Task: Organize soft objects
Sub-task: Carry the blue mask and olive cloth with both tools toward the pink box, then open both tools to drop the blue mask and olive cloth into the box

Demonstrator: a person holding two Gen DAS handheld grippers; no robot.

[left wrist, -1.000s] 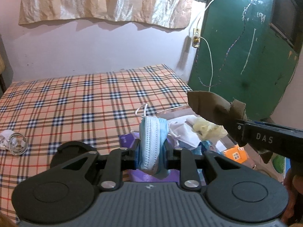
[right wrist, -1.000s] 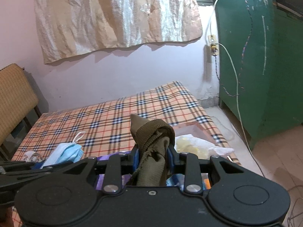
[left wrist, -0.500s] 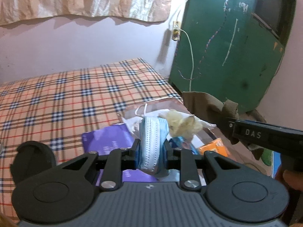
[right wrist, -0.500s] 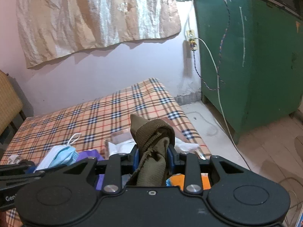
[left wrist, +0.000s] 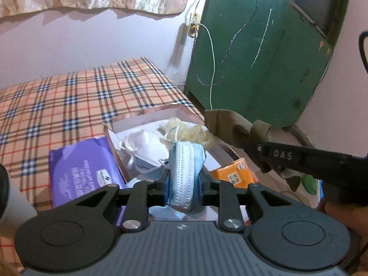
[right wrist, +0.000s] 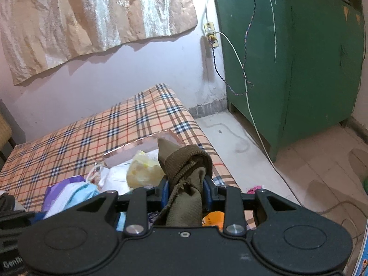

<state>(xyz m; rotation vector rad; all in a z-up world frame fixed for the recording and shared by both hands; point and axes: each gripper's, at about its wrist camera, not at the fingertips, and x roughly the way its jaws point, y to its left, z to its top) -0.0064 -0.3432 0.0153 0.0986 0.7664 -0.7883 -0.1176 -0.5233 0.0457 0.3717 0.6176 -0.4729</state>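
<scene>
Left wrist view: a blue mask (left wrist: 184,174) is clamped in the left gripper (left wrist: 184,181) over the box (left wrist: 147,115) at the bed's (left wrist: 69,101) edge; an olive cloth (right wrist: 186,184) is pinched by the right gripper (right wrist: 185,191), with open floor (right wrist: 299,161) alongside.

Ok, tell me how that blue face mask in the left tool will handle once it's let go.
The blue face mask looks floppy: it sits folded and bunched between the left tool. Probably very light, thin pleated sheet. Its ear loop could snag on the white mask.
</scene>
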